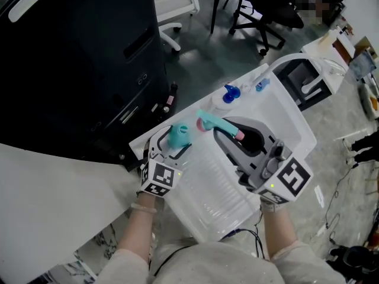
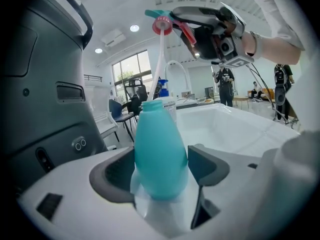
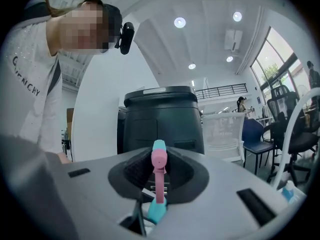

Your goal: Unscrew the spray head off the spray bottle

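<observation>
**Head off, bottle and sprayer in separate grips**

Left gripper (image 1: 175,142): jaws spread wide, dark padded faces clamped on the smooth, rounded teal bottle (image 2: 159,154), whose neck stands open. Right gripper (image 3: 159,176): jaws nearly together, pinching the slim teal-and-pink spray head (image 1: 212,123). From the head view the bottle sits at about 8 o'clock of the head, over the glossy white tray (image 1: 278,108). Only the left gripper view shows the ribbed pink collar (image 2: 162,26) at 12 o'clock with a thin white tube (image 2: 159,64) hanging from it towards the neck.
</observation>
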### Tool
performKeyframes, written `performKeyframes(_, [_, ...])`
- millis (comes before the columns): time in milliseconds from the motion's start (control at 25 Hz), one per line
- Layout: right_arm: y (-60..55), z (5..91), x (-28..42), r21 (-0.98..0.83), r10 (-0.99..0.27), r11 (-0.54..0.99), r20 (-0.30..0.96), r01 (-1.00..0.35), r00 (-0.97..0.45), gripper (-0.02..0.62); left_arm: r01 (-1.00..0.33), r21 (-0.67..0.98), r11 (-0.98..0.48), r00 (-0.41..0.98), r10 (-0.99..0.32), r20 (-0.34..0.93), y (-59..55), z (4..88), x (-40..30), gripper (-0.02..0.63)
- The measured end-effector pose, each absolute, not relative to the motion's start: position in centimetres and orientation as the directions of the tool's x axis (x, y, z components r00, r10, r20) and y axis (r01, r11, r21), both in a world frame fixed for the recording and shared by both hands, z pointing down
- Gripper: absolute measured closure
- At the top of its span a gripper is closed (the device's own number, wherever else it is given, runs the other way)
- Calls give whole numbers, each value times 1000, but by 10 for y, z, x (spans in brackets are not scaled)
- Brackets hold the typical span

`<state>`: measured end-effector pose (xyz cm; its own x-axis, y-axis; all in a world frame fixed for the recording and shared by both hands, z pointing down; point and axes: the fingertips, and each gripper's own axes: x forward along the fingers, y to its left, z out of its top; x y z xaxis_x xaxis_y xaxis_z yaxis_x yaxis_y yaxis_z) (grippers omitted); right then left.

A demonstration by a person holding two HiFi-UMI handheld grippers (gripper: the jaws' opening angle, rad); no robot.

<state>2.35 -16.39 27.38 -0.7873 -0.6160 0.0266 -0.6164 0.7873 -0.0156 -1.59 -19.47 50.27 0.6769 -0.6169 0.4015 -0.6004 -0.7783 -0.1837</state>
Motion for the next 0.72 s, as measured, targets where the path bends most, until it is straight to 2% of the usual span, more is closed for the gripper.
performKeyframes(280, [-152,254,36,-1,-610,792,3,-610,-792,526,-621,-194,-760,664,-641,385,-193,498,-17,276])
performKeyframes(440, [-144,248,47,4,-620,785,-12,-620,-785,526,-665,-170,-727,655,-677,335,-193,482,-22,275])
performKeyframes(720, [-129,259,68,11,-645,764,31,-645,-764,526,-731,-145,-667,622,-738,262,-173,444,-36,275])
